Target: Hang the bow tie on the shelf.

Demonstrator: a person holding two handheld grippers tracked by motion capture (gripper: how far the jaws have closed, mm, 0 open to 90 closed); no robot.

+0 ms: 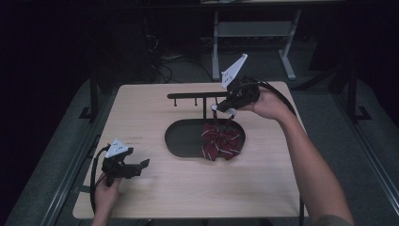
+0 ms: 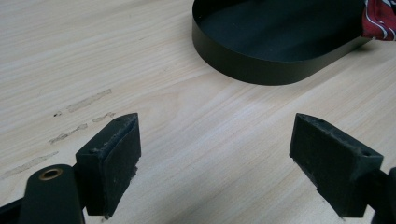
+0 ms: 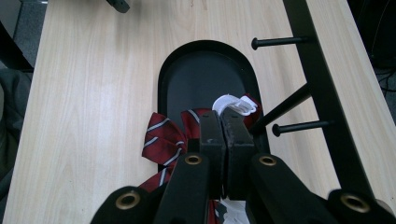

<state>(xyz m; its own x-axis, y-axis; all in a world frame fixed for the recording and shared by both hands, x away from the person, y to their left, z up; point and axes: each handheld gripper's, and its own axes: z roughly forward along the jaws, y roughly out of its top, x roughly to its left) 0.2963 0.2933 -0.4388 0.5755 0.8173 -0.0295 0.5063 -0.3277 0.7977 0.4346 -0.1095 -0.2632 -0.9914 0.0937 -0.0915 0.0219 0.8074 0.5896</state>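
- The bow tie [image 1: 221, 142] hangs by its strap from your right hand-held gripper [image 1: 225, 107]; its red striped body droops over the right end of the black tray [image 1: 181, 136], low enough that it seems to rest partly on the tray's rim.
- In the right gripper view the jaws are pressed together on the strap, with the white clasp [image 3: 235, 103] poking out just past their tips.
- The rack [image 1: 197, 95] stands just behind the tray. Its bar runs left to right across the surface [image 1: 141, 113], and short pegs [image 3: 297, 126] stick out of it towards the tray.
- The relation that matters: the clasp sits just beside the nearer peg, on the tray side of it, so hooking the strap on looks like a short move towards the bar.
- Your right hand is the nearer one by far.
- Your left hand-held gripper [image 1: 141, 165] rests near the front left corner, well apart from the tie, jaws spread wide and empty.
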